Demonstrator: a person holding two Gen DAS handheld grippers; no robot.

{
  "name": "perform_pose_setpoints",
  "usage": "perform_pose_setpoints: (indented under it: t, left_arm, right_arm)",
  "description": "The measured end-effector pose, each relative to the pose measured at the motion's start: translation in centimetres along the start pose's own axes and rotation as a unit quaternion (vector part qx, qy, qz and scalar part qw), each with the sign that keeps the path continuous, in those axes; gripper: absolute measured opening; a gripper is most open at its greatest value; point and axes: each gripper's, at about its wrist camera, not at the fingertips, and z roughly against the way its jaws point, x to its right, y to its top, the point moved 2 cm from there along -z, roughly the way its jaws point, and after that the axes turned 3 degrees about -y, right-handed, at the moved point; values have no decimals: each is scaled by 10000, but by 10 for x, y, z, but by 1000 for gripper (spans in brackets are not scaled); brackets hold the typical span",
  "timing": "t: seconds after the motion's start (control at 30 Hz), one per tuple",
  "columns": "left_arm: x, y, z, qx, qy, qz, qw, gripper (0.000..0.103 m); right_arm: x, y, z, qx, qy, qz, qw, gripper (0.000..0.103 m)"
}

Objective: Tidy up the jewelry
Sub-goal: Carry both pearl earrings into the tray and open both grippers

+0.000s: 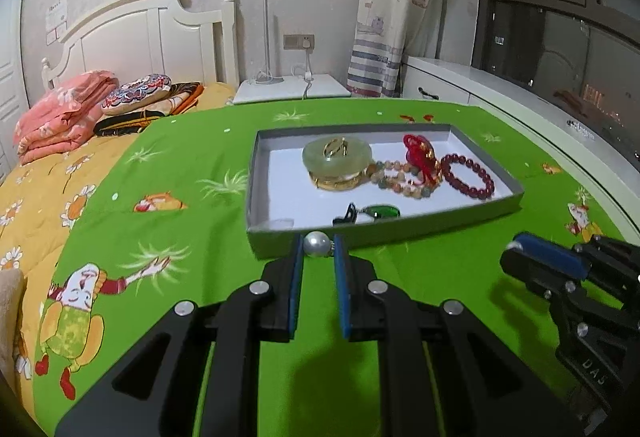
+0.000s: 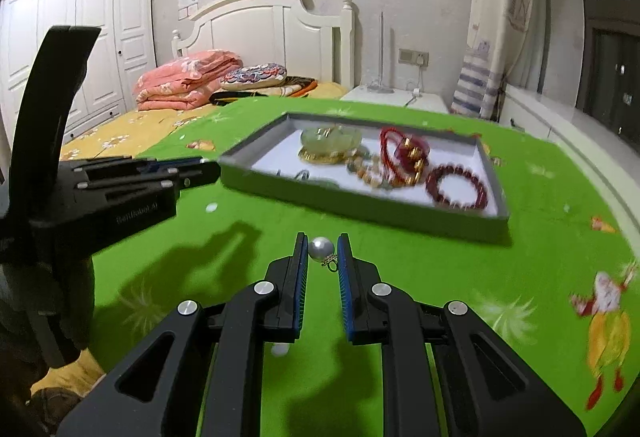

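Note:
A grey tray [image 1: 384, 227] with a white floor stands on the green cloth. It holds a jade box [image 1: 337, 161], a mixed bead bracelet [image 1: 400, 175], a red knot charm [image 1: 420, 155], a dark red bead bracelet [image 1: 468, 177] and a green pendant [image 1: 382, 212]. My left gripper [image 1: 318, 247] is shut on a pearl earring [image 1: 317, 244] just before the tray's near wall. My right gripper [image 2: 322, 249] is shut on a second pearl earring [image 2: 321, 250] above the cloth, short of the tray [image 2: 360, 203]. Each gripper shows in the other view, the right [image 1: 520, 253] and the left [image 2: 200, 167].
The green cartoon cloth [image 1: 200, 197] covers a bed with a yellow quilt [image 1: 36, 193]. Folded pink bedding [image 1: 60, 113] and a pillow [image 1: 136, 93] lie by the headboard. A white nightstand [image 1: 292, 87], a curtain and a window ledge [image 1: 540, 109] stand behind.

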Motion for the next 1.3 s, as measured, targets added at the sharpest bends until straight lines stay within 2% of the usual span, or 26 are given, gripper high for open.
perform_pose_setpoints:
  t: [0.33,0.6,1.3]
  left_arm:
    - [3,23,-19,87,127,50,9999,15]
    - [3,37,-44,42,310,45,9995,15]
    - [-10,55,-85,-150,612,111,9980,15]
  right_arm:
    - [4,38,-24,159,-181,78,9997,15]
    - [10,58,-49,48,-206,-103,9997,15]
    - [14,78,-93,-161,-423,-110,9989,15]
